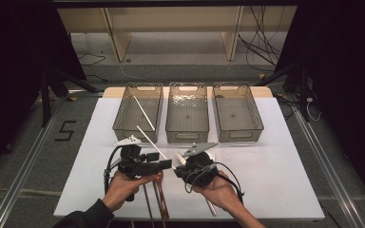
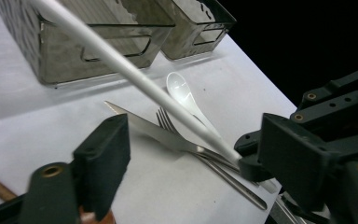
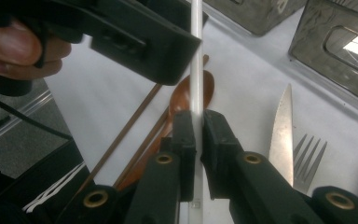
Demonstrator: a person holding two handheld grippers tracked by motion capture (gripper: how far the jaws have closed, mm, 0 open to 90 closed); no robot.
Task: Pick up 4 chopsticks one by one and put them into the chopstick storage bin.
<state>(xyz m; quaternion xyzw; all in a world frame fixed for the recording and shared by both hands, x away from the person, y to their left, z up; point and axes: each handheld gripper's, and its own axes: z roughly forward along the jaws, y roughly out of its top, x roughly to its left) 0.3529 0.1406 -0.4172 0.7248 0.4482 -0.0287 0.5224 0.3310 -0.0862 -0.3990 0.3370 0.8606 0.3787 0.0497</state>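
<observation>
Right gripper view: clamping a white chopstick between right gripper pads, above white tabletop. Left gripper standing wide beside it, gripping nothing. Sitting beyond: three clear bins; grey floor surrounding.

The white chopstick is a thin, straight, smooth round rod, clamped near one end between the pads of the right gripper. In the high view the white chopstick is raised off the table, its free end pointing toward 10 o'clock. It passes between the parted jaws of the left gripper; contact with them cannot be determined.
</observation>
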